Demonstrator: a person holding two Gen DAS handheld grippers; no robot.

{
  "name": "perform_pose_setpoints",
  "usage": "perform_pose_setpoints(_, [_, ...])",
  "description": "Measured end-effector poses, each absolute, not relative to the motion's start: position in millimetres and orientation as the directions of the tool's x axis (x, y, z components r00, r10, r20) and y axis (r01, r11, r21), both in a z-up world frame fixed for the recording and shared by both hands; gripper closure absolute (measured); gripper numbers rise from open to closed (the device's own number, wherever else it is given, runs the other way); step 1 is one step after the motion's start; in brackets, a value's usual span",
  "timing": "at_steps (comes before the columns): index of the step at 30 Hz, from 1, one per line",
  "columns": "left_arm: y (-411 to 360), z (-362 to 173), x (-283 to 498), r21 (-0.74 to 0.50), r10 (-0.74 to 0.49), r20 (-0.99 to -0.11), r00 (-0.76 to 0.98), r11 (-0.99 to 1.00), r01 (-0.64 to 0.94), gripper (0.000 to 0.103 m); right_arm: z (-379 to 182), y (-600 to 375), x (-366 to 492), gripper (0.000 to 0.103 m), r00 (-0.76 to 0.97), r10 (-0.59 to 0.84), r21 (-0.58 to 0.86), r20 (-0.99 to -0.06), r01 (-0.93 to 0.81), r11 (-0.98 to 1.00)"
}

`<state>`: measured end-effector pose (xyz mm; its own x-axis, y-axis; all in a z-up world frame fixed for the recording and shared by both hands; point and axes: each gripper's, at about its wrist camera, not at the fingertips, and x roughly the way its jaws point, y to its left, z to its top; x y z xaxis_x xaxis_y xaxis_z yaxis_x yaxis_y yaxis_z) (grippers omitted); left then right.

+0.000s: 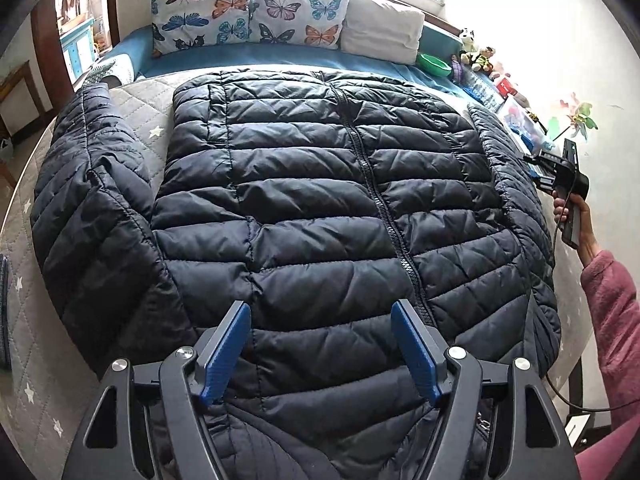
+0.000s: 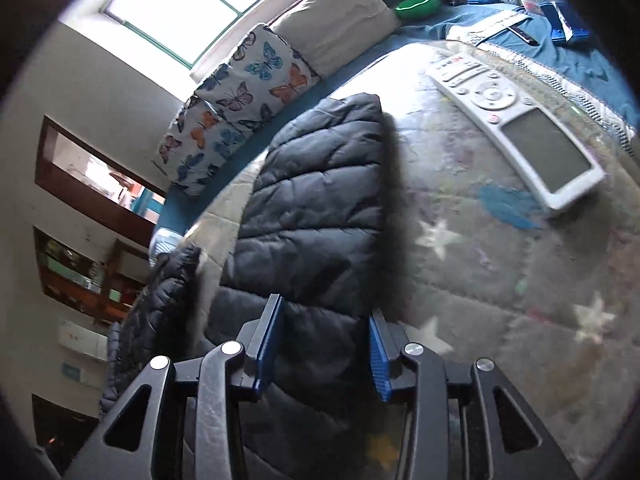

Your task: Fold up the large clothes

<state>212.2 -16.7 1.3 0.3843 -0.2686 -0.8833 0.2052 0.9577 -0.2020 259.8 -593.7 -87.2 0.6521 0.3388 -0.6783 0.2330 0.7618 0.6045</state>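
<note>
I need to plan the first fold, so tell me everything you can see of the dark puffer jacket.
The puffer jacket is dark navy, shiny, quilted in horizontal channels. It lies flat, front up and zipped, on a grey star-patterned quilt, hem towards the butterfly pillows, both sleeves spread outwards. The left gripper hangs open over its near end. The right gripper is open astride one sleeve; contact is unclear.
</note>
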Motion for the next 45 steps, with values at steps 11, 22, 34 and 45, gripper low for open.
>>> perform_pose_setpoints(11, [22.0,10.9,197.5,-0.23,-0.27,-0.861,0.432,0.963,0.143,0.026,-17.2,-557.1,244.0,0.092,0.738,0.264,0.54,-0.622,0.16,0.826])
perform_pose_setpoints(22, [66.2,42.0,149.0,-0.262,-0.318,-0.784,0.534,0.948,0.179,0.026,104.1,-401.0,189.2,0.093,0.794,0.295,0.327,-0.532,-0.128,0.936])
perform_pose_setpoints(34, [121.5,53.8,92.4,-0.29,-0.352,-0.718,0.6,0.936,0.202,0.026,77.5,-193.4,128.1,0.093,0.656,0.347,0.044,-0.671,-0.431,0.901])
perform_pose_setpoints(45, [126.0,53.8,82.9,-0.336,-0.386,-0.697,0.604,0.92,0.2,0.026,-28.9,-140.2,71.2,0.082,0.465,0.275,-0.061,-0.841,-0.588,0.807])
